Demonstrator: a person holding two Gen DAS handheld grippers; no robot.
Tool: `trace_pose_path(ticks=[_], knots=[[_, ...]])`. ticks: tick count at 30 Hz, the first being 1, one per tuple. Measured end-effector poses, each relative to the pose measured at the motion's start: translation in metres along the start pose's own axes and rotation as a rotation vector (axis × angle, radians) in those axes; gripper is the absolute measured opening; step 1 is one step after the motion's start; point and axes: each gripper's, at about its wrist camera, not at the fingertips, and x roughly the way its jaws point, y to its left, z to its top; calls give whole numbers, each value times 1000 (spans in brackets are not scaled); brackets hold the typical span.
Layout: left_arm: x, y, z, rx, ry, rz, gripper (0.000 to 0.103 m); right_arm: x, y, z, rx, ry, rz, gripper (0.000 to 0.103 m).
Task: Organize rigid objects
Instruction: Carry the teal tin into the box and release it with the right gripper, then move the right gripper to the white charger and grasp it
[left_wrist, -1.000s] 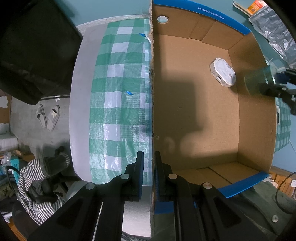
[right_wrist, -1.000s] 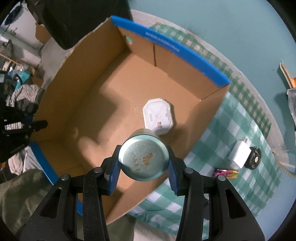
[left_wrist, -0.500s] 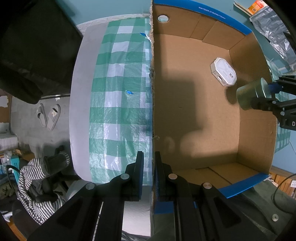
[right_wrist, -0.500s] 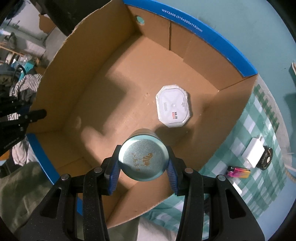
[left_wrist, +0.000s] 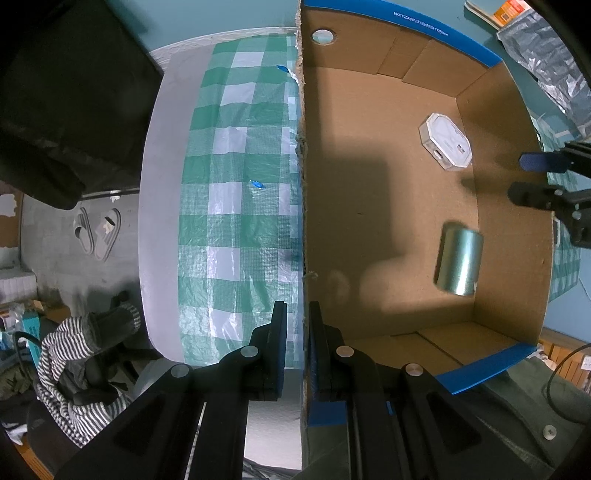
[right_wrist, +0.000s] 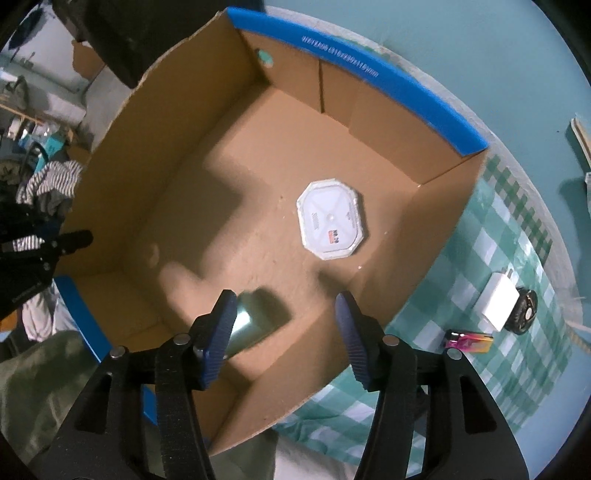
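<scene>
A cardboard box (left_wrist: 369, 206) with blue-taped rims sits on the table. My left gripper (left_wrist: 297, 321) is shut on the box's left wall, pinched between the pads. On the box floor, by the right wall, a pale green metal tin (left_wrist: 458, 262) lies on its side. A white octagonal case (left_wrist: 445, 146) rests flat further back. My right gripper (right_wrist: 284, 299) hangs above the box, its jaws opening with nothing between them. The tin (right_wrist: 247, 328) shows below its left finger and the case (right_wrist: 330, 225) ahead of it. The right gripper (left_wrist: 517, 177) also shows in the left wrist view.
Outside the box's right wall, a white charger (right_wrist: 496, 301), a black round object (right_wrist: 524, 315) and a pink lighter (right_wrist: 469, 339) lie on the green checked cloth (left_wrist: 236, 221). A foil bag (left_wrist: 543, 62) lies at the far right. Slippers (left_wrist: 98, 236) are on the floor.
The right gripper carried the tin over the box, then its jaws spread and let go. The tin dropped to the box floor and lies on its side. The left gripper kept still.
</scene>
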Motion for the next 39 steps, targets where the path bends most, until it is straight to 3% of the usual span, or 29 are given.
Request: trace_pose_path(ticks=[2,20,39], knots=[[0,0,0,2,0,1,11,-5,-2,-1,8,-13,-3,64],[-2,-2,1,14,-2,8,10,-55,-34,-21,128,-123,-4,65],[-7,-4,7,26,-1,14,10,-70,-124,-77,420,-135,-51,65]])
